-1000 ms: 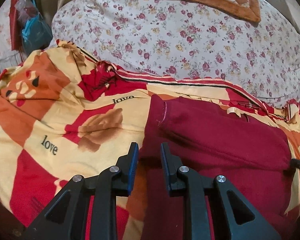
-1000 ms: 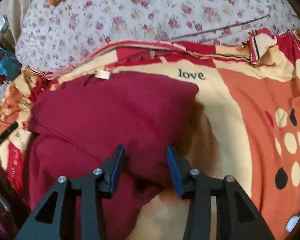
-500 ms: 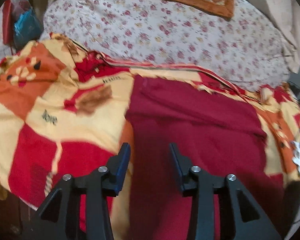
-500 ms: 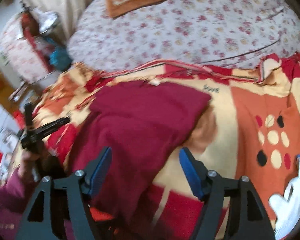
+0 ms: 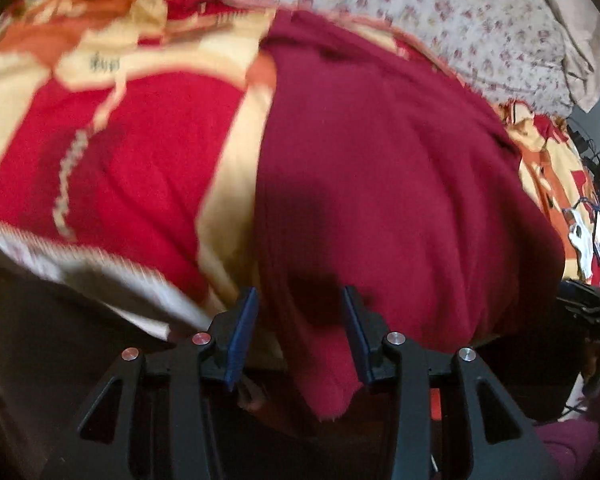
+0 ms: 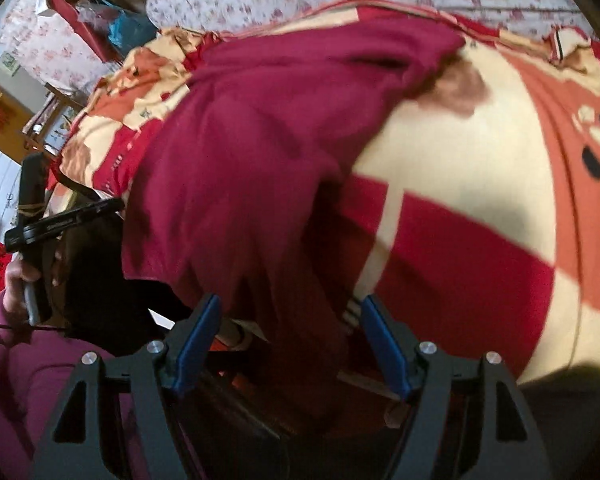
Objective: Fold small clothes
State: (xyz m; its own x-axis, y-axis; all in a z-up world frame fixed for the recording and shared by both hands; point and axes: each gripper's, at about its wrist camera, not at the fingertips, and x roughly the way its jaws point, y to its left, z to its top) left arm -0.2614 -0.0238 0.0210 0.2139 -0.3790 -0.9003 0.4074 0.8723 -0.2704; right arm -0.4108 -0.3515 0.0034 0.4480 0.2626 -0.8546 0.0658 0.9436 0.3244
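A dark red garment (image 5: pixel 380 168) lies on a patterned red, cream and orange blanket (image 5: pixel 112 152), its near end hanging over the bed's front edge. My left gripper (image 5: pixel 298 328) is open, its blue-padded fingers on either side of the garment's hanging bottom corner, not closed on it. In the right wrist view the same garment (image 6: pixel 260 140) drapes toward me. My right gripper (image 6: pixel 290 334) is open wide around its hanging lower edge. The left gripper (image 6: pixel 66 216) shows at the left of that view, held in a hand.
A floral sheet (image 5: pixel 460 12) covers the bed behind the blanket (image 6: pixel 480 208). Dark space lies below the bed's front edge. Furniture and a blue bag (image 6: pixel 128 28) stand at the far left. Cables and dark gear (image 5: pixel 596 160) sit at the right.
Both grippers have pulled back and down from the garment's top to the bed's front edge. Both have opened wider and now straddle the garment's hanging lower edge.
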